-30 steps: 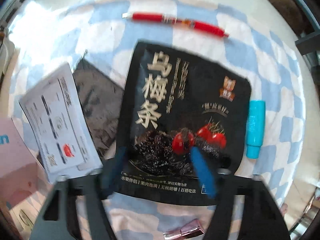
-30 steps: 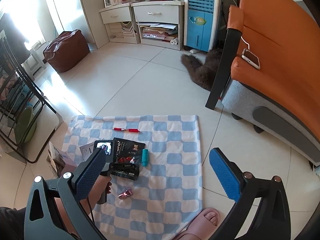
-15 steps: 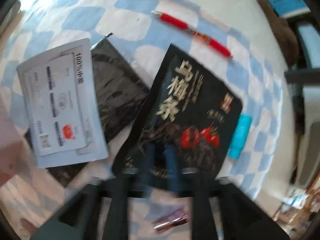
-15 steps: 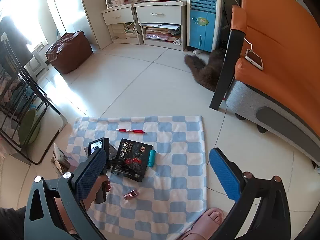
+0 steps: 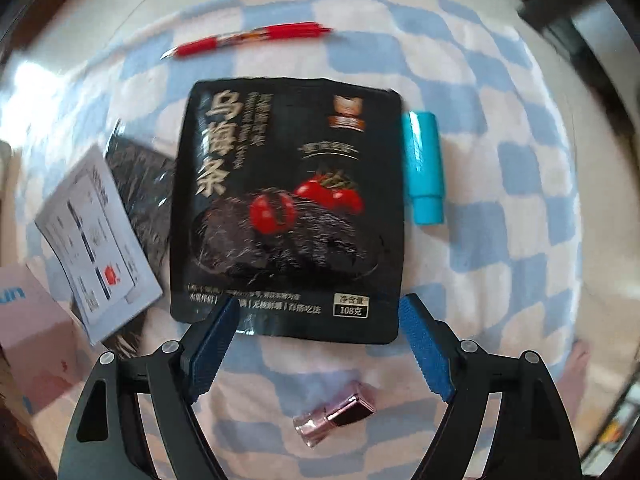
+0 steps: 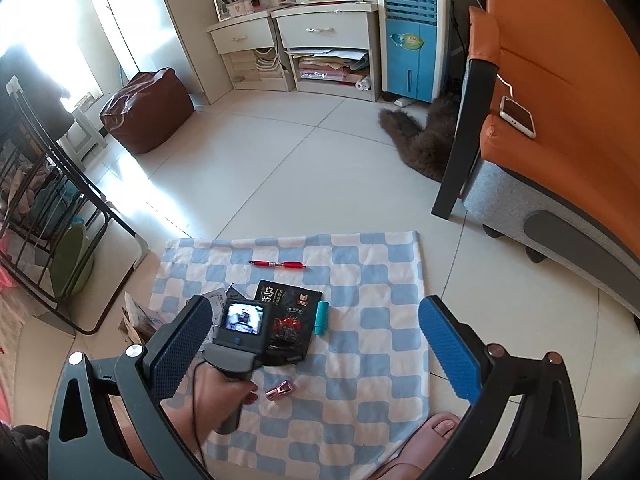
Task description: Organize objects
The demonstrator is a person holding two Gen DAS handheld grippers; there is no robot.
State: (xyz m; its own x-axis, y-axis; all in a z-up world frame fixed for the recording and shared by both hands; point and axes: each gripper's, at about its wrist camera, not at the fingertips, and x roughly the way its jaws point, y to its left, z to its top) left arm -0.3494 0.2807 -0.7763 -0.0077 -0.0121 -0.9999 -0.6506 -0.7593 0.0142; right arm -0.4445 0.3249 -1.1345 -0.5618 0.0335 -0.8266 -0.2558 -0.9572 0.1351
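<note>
A black snack pouch (image 5: 288, 208) with red tomatoes printed on it lies flat on the blue-and-white checked cloth (image 5: 500, 216). My left gripper (image 5: 320, 328) points straight down at the pouch's near edge. Its jaws are opening; the blue pads (image 5: 216, 336) straddle that edge without pressing it. Beside the pouch are a teal tube (image 5: 424, 168), a red pen (image 5: 248, 40) beyond it, and a pink lipstick (image 5: 334, 420) nearer me. My right gripper (image 6: 314, 350) hangs open and empty above the cloth (image 6: 360, 360), looking down at the pouch (image 6: 292, 320).
A white leaflet (image 5: 96, 240) lies over a dark foil packet (image 5: 140, 184), with a pink box (image 5: 28, 320) at the cloth's left edge. An orange sofa (image 6: 560, 100) with a phone (image 6: 518, 116), a furry brown animal (image 6: 420, 140), a black rack (image 6: 48, 200) and a slippered foot (image 6: 432, 432) surround the cloth.
The left jaws, narrow over the pouch's lower part before, now stand much wider. The pouch was swung askew half a second ago and now lies straight beside the teal tube. The right gripper held still.
</note>
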